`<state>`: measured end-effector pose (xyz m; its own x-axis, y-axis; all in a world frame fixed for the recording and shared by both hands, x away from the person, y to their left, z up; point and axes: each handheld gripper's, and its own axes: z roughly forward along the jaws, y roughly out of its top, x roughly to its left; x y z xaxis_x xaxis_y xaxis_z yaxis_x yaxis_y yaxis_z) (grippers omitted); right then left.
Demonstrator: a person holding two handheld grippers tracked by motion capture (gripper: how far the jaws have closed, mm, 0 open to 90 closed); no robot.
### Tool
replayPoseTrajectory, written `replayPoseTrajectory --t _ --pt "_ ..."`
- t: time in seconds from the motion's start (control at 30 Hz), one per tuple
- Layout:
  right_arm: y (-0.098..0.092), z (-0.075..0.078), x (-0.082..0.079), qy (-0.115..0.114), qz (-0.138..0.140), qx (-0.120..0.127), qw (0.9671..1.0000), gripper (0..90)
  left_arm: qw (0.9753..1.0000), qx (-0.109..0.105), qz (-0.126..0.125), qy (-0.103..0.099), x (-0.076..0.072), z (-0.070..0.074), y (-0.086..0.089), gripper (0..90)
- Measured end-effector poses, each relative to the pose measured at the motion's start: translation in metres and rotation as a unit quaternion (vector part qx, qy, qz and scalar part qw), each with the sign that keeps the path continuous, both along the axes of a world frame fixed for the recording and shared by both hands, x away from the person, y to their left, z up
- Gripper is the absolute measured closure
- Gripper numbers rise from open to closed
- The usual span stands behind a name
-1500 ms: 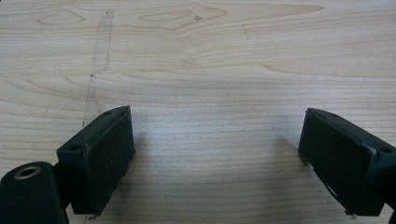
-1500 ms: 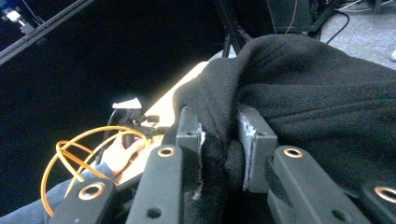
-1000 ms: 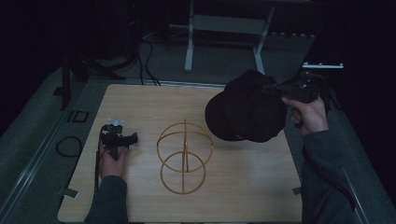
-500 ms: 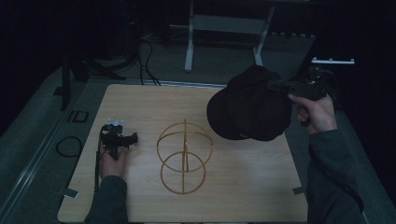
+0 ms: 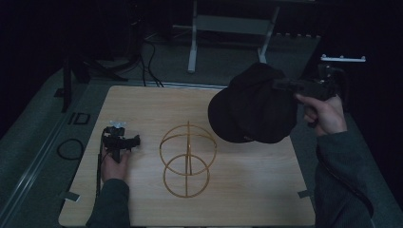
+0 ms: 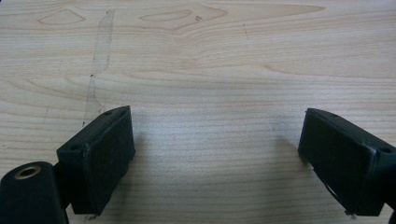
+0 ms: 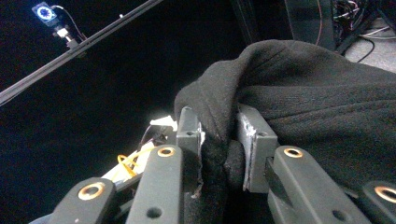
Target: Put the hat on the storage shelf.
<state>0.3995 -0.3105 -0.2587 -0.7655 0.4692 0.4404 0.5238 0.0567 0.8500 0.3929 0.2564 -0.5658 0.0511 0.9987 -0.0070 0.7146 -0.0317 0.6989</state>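
- Two grippers are at work around a wire hat stand (image 5: 187,159), which sits near the middle of the wooden table (image 5: 266,190) and serves as the landmark below.
- Left of the stand, near the table's left edge, the left gripper (image 5: 119,141) rests low on the wood with the person's left hand (image 5: 114,164) behind it and a dark sleeve (image 5: 108,204) trailing toward the near edge.
- From the left gripper view, the left gripper (image 6: 217,154) has its two black jaws spread wide apart with nothing between them, just bare wood grain of the table (image 6: 210,60) underneath.
- At the stand itself: it is a thin golden frame, a domed cage of crossing hoops over a round base ring, standing upright and bare on the table.
- Right of the stand and raised above it, a black cap (image 5: 254,107) hangs in the air over the table's far right part, apart from the frame.
- Further right of the stand, past the table's right edge, the right gripper (image 5: 285,85) is held up by the right hand (image 5: 325,114) and meets the cap's right side.
- In the right gripper view, the right gripper (image 7: 218,128) has its jaws clamped on a fold of the black cap (image 7: 317,98), the knit fabric bunched between the two pads.
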Motion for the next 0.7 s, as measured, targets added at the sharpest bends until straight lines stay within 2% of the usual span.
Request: replayPoseTrajectory --t 0.7 --pt "0.018 0.02 -0.009 -0.003 0.048 0.034 0.9983 72.9 1.0 0.0 0.0 0.0 0.0 0.0 0.0 10.3"
